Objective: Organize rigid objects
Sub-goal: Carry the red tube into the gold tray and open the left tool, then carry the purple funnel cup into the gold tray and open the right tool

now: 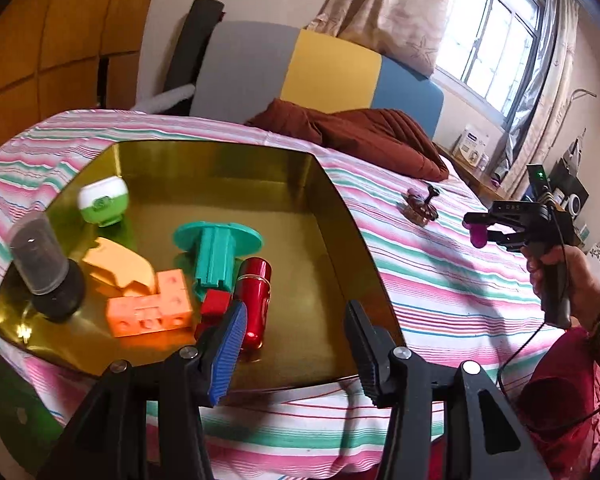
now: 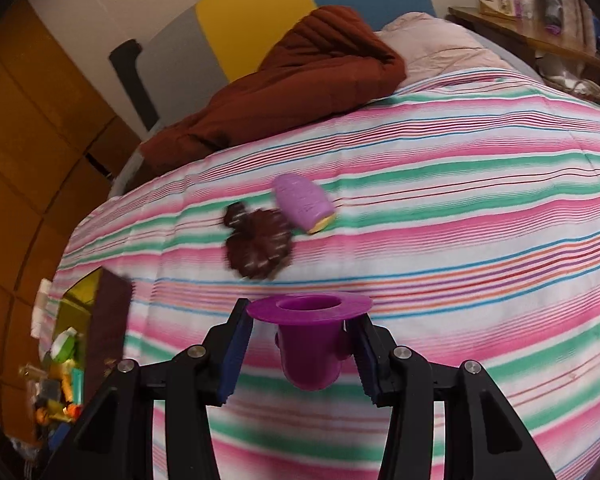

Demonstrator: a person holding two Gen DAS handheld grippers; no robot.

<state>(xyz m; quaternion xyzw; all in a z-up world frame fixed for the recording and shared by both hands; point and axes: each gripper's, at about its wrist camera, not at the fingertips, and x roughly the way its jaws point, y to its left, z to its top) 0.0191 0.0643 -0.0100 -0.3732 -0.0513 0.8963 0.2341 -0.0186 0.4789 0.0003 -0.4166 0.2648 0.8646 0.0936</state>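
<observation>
Item in transit: your right tool (image 2: 300, 344) clenches the purple flanged cup (image 2: 308, 336) above the bed (image 2: 460, 240); left tool (image 1: 296, 344) released, empty over gold tray (image 1: 332, 200); next, carry it there.

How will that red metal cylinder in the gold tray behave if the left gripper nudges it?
The red metal cylinder lies on its side, so it would probably roll. Its glossy shell looks slippery for the pads. The gold tray floor is smooth, so it may slide towards the wall.
</observation>
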